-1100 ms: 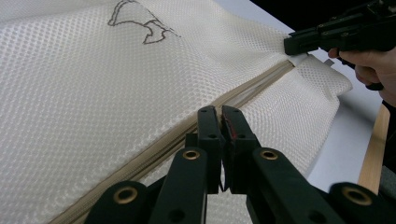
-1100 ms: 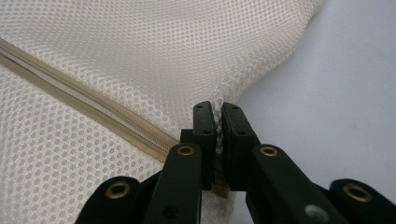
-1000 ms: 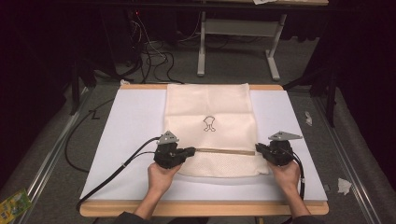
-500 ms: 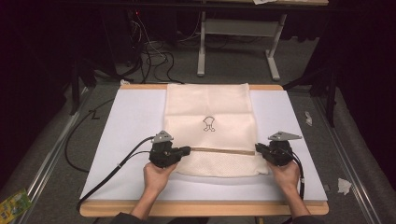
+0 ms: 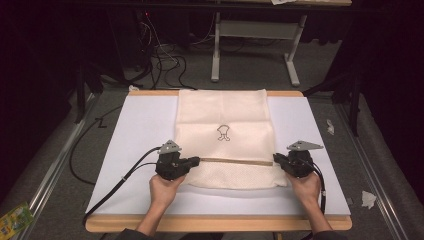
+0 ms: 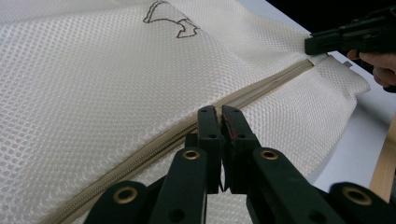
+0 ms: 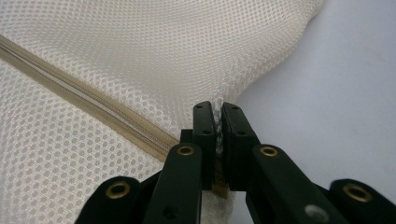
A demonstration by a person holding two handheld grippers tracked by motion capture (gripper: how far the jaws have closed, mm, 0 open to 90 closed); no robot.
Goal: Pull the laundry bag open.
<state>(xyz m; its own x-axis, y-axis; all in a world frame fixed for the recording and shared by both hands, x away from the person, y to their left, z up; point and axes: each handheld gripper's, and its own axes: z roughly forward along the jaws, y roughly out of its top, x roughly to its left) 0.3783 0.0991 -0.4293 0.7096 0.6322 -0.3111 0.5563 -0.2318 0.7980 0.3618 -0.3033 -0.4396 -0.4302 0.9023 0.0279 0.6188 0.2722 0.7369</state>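
Your left gripper is pinched tight at the tan zipper of the cream mesh bag, which lies flat on the white sheet mid-table. Your right gripper clamps a fold of honeycomb mesh at the bag's edge. Paper scraps lie on the grey floor.

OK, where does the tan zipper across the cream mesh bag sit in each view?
High view: tan zipper runs level between both grippers, low on the cream mesh bag.
Left gripper view: diagonal, lower left to upper right.
Right gripper view: diagonal, upper left down to the jaws.
Shared landmark: the zipper itself.
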